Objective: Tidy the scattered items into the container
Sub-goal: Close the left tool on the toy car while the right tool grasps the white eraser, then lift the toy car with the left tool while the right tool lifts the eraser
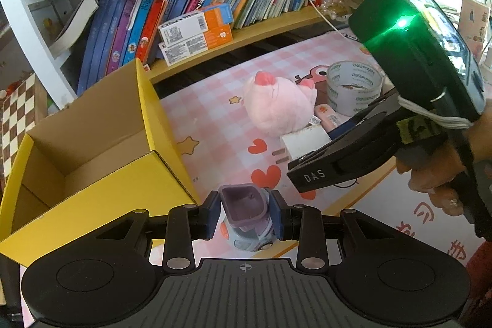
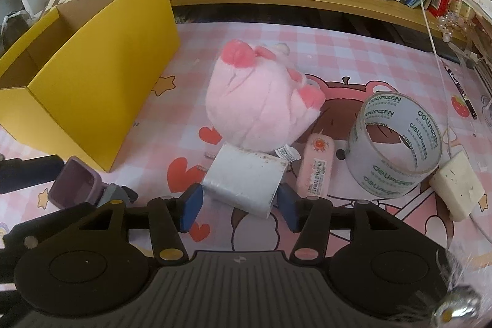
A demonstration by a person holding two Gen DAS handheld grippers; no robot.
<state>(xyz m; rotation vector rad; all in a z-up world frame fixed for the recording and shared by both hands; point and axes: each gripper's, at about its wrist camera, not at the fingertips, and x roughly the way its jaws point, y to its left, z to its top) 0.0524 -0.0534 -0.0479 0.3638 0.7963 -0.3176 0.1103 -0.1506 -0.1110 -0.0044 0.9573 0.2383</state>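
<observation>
Now the left tongs (image 1: pixel 245 215) clamp the purple toy truck (image 1: pixel 246 220) beside the yellow box (image 1: pixel 101 195) at 10 o'clock. Right tongs (image 2: pixel 240 208) stand narrowly parted around the white charger block (image 2: pixel 243 180), pads apparently clear; pink plush (image 2: pixel 261 100) at 12 o'clock, tape roll (image 2: pixel 396 143) at 2 o'clock.

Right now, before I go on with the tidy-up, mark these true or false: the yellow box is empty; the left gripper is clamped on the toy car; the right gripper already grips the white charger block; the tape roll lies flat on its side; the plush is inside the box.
1. The yellow box shows nothing inside. True, as far as its visible interior goes.
2. The left gripper is clamped on the toy car. True: both pads press its purple bin.
3. The right gripper grips the white charger block. False: the block sits between the pads, with gaps on both sides.
4. The tape roll lies flat. False: it stands on its edge.
5. The pink plush is in the box. False: it lies on the mat beside it.
</observation>
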